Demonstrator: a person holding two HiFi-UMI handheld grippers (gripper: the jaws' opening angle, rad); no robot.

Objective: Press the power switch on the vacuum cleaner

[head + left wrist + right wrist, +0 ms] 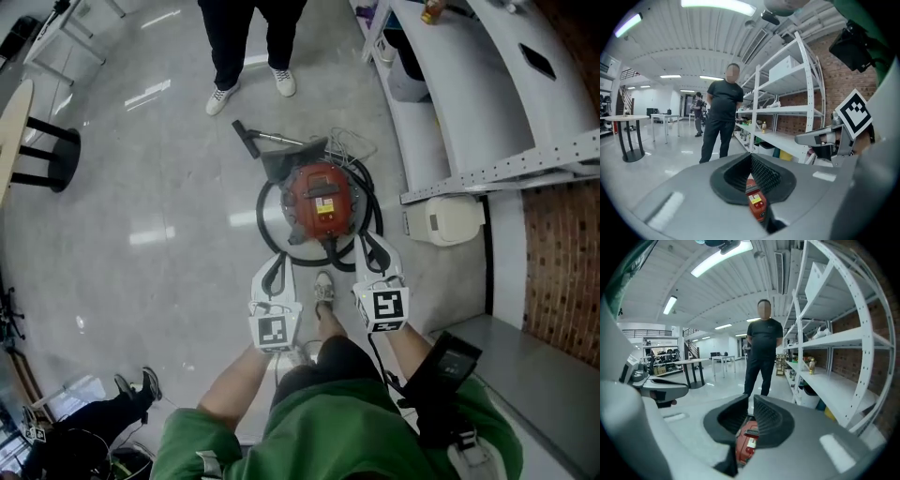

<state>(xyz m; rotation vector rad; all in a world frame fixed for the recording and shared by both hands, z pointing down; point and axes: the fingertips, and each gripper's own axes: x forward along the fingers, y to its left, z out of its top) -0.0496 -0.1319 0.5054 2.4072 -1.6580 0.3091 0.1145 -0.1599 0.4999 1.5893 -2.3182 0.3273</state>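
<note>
A red canister vacuum cleaner (321,202) stands on the grey floor, its black hose (267,208) looped round it and its nozzle (248,139) lying behind. My left gripper (275,266) hangs above the floor just near-left of it. My right gripper (373,249) hangs near-right, over the hose. Both hold nothing, jaws together. In the left gripper view the vacuum's red top (756,202) shows through the slit under the closed jaws of the left gripper (751,157). The right gripper view shows the vacuum (746,442) below the right gripper (751,400).
A person in black (248,47) stands just beyond the vacuum. White shelving (487,112) and a white box (445,223) line the right side by a brick wall. A black-legged round table (42,155) is far left. My shoe (324,289) is beside the vacuum.
</note>
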